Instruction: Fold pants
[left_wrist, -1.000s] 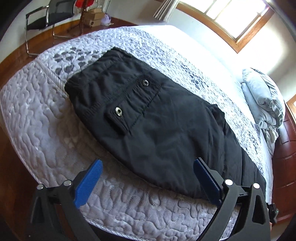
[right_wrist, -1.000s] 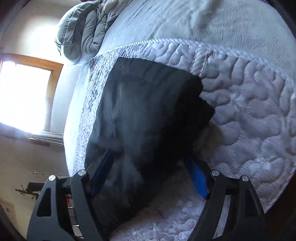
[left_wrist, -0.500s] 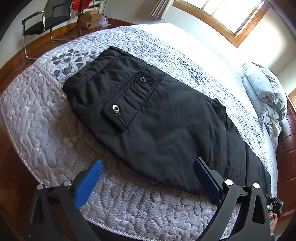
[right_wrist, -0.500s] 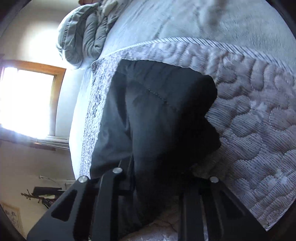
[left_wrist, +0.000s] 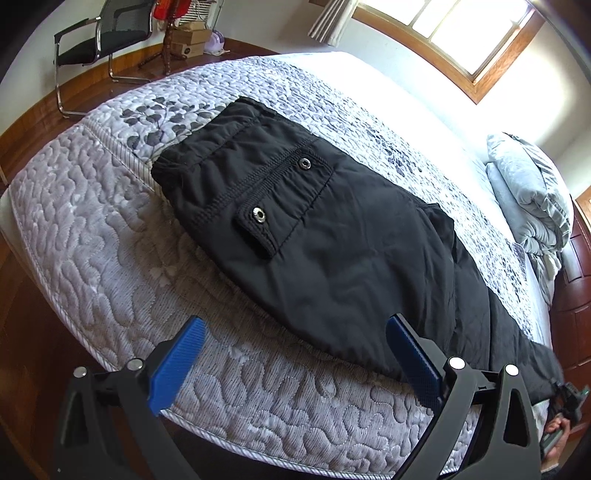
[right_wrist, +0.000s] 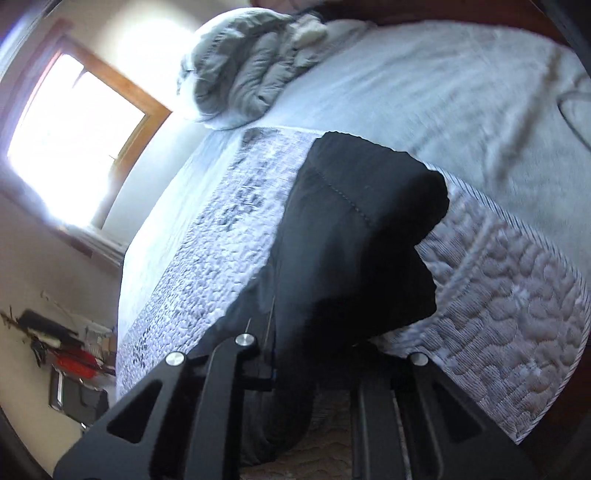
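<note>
Two grippers, one engaged. Right gripper (right_wrist: 314, 373): jaws pinched on the leg end of the black pants (left_wrist: 332, 236), fabric bunched between and ahead of them. Left gripper (left_wrist: 295, 354): jaws spread wide, empty, hovering at the mattress (left_wrist: 92, 240) edge; waistband end lies ahead of them, near pants edge just beyond the tips. Step looks like the lengthwise fold, hem toward waist. Next move probably needs a lift clear of the bed, then carry over without dragging the lower layer.

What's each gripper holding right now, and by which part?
Right gripper is shut on the black pants near the leg-end hem. Left gripper is open, holding nothing.
</note>
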